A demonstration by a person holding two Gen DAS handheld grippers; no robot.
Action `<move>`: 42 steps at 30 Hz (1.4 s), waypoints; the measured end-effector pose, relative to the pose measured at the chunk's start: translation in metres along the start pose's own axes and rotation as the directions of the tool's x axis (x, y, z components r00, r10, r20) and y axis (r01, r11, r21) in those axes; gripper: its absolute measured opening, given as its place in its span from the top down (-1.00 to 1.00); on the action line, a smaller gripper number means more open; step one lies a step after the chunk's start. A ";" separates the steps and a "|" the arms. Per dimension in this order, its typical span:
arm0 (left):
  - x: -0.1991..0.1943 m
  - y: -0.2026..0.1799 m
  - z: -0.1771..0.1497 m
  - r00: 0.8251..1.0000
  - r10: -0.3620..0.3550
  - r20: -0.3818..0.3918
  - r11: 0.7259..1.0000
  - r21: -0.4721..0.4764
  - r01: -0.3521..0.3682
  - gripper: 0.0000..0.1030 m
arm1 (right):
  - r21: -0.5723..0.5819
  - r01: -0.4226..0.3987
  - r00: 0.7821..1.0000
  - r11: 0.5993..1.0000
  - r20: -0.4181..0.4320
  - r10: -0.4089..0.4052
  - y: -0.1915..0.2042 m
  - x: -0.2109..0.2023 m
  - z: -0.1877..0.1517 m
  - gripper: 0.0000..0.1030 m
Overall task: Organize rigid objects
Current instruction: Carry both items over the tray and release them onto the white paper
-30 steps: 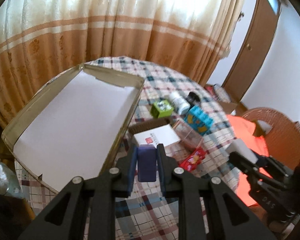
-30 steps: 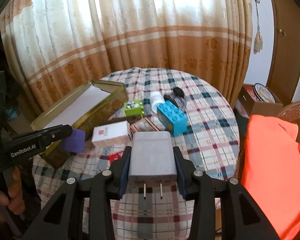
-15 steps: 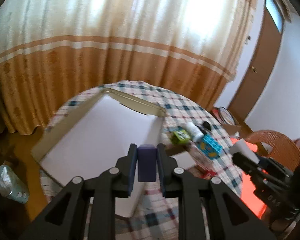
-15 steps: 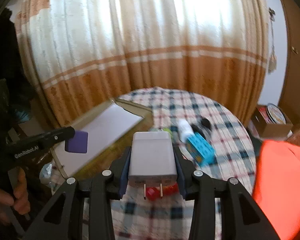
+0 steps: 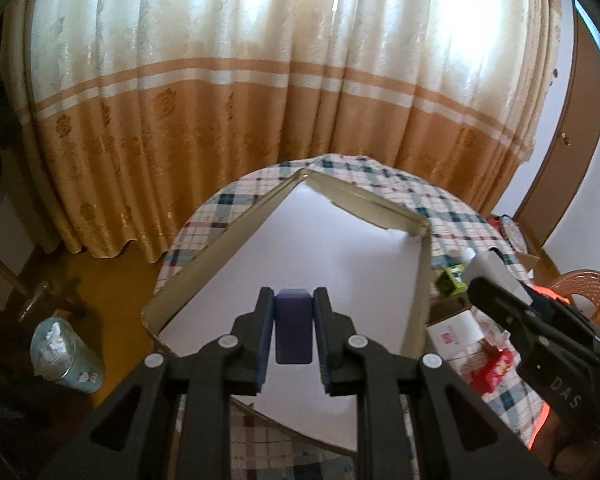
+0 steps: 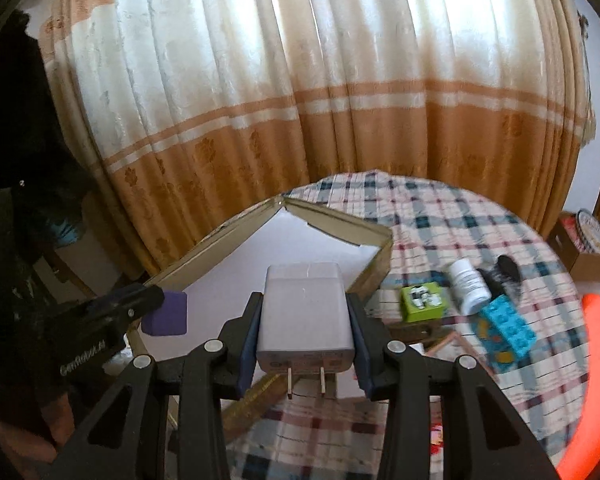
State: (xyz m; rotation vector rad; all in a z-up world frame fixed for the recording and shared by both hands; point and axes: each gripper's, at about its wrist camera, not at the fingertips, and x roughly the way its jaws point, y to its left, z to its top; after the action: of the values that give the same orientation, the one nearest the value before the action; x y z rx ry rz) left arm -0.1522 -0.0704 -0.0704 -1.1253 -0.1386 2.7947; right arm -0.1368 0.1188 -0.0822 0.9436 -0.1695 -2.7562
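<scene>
My left gripper [image 5: 293,300] is shut on a small purple block [image 5: 293,326], held in the air above the near end of a large shallow cardboard box [image 5: 220,240] with a white floor. My right gripper [image 6: 305,304] is shut on a white plug adapter [image 6: 305,312], its two prongs pointing back toward the camera, above the box's near right part. In the right wrist view the left gripper [image 6: 162,300] shows at the left with the purple block [image 6: 166,314]. The right gripper with the adapter [image 5: 492,270] shows in the left wrist view at the right.
On the round plaid table [image 6: 460,216], right of the box, lie a green box [image 6: 422,300], a white bottle [image 6: 468,284], a blue studded brick [image 6: 508,328], a black item [image 6: 506,270], a white carton [image 5: 458,330] and a red packet [image 5: 496,368]. Curtains hang behind; a cup [image 5: 64,350] stands on the floor.
Both grippers have swung left and away from the loose objects, ending over the cardboard box. Each still holds its object. The views tilted up, showing more curtain.
</scene>
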 end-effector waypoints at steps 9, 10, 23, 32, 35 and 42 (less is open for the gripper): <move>0.019 0.004 -0.003 0.996 0.070 -0.047 0.998 0.008 -0.069 0.65 | 0.003 0.007 0.998 1.000 -0.064 -0.007 0.012 0.033 -0.002 0.18; 0.021 0.005 -0.003 0.996 0.077 -0.049 0.997 0.011 -0.076 0.65 | 0.005 0.006 0.998 1.000 -0.070 -0.005 0.012 0.036 -0.002 0.18; 0.036 0.009 -0.006 0.986 0.144 -0.081 0.989 0.034 -0.142 0.65 | -0.009 0.019 0.992 1.000 -0.127 -0.020 0.018 0.059 -0.008 0.17; 0.038 0.010 -0.007 0.983 0.164 -0.080 0.986 0.050 -0.160 0.65 | -0.026 0.002 0.990 1.000 -0.140 -0.006 0.024 0.065 -0.009 0.17; 0.038 0.008 -0.006 0.982 0.172 -0.079 0.984 0.056 -0.167 0.65 | -0.026 -0.018 0.989 0.999 -0.145 0.014 0.025 0.065 -0.010 0.16; 0.027 0.005 -0.003 0.978 0.204 -0.038 0.978 0.044 -0.203 -0.50 | -0.024 0.010 0.999 1.000 -0.040 -0.011 0.021 0.037 -0.001 -0.40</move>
State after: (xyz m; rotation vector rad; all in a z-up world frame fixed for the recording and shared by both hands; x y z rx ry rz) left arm -0.1700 -0.0715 -0.0915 -1.2546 0.0393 2.9318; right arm -0.1607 0.0890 -0.1012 0.9954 -0.1253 -2.7403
